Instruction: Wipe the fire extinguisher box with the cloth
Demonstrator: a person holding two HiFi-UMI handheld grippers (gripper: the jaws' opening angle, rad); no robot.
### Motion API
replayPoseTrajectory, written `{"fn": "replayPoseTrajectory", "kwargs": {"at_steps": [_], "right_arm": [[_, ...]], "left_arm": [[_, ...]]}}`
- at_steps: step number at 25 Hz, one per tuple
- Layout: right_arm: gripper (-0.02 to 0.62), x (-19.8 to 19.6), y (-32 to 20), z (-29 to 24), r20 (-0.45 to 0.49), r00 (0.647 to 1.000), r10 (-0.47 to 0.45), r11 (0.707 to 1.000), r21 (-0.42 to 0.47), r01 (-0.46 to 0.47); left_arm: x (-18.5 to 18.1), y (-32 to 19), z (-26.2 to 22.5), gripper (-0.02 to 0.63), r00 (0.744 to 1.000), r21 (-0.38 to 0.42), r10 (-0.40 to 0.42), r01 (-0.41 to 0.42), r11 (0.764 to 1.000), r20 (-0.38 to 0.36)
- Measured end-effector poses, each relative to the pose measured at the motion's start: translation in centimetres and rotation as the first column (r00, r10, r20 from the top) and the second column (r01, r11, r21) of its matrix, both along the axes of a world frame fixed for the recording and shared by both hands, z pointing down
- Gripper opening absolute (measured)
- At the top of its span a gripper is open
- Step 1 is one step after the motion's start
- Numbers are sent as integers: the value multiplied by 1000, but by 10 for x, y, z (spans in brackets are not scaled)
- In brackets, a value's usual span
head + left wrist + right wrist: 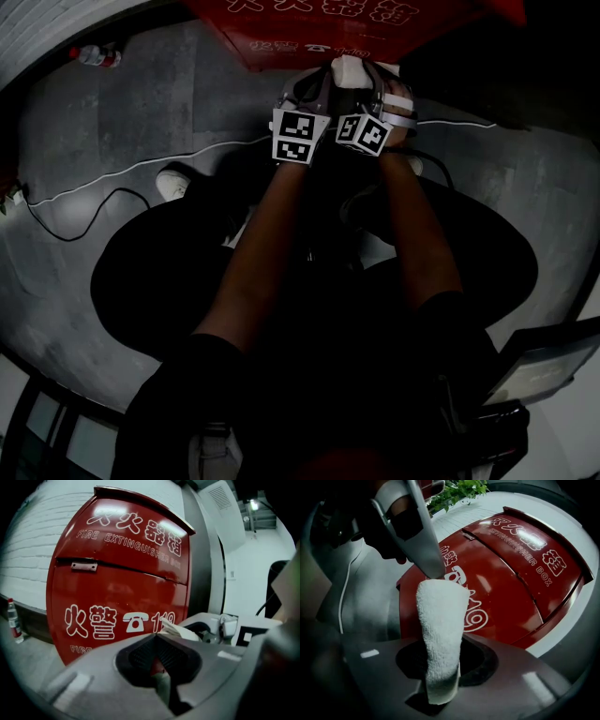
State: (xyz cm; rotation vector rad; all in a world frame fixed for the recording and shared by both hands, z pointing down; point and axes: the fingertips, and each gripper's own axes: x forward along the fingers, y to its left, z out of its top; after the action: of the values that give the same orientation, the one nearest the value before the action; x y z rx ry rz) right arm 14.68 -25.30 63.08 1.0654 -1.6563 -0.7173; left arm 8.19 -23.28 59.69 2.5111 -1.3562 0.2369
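Observation:
The red fire extinguisher box with white lettering stands against the white wall just ahead of both grippers. A white terry cloth rises out of my right gripper, which is shut on its lower end. My left gripper is close beside it, jaws closed, its tip pinching the cloth's far end. The cloth hangs in front of the box's lower front, a little short of it.
A plastic bottle stands on the grey floor left of the box. A white cable trails across the floor. The person's shoe and dark legs fill the middle. Green leaves show beyond the box.

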Motion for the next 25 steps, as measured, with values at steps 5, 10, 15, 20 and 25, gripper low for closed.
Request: {"fn": "replayPoseTrajectory", "kwargs": {"at_steps": [5,10,15,20,25], "right_arm": [[121,8,-1,22,-12,1000,26,999,-33,-27],[123,6,0,20,16,999,47,999,-13,-47],[123,5,-1,22,31,999,44,999,-5,-44],[115,9,2,48,17,998,61,995,-75,-59],[118,10,-1,51,20,997,80,995,-60,-79]], "left_arm": [[-1,0,8,0,1000,-21,11,-11,1000,3],[-3,4,27,0,1000,-50,18,-17,999,21],[2,7,43,0,999,-77,29,-26,997,33],[4,6,46,0,999,-82,34,-32,996,32],[-1,5,50,0,999,-90,28,-25,996,35]]}}
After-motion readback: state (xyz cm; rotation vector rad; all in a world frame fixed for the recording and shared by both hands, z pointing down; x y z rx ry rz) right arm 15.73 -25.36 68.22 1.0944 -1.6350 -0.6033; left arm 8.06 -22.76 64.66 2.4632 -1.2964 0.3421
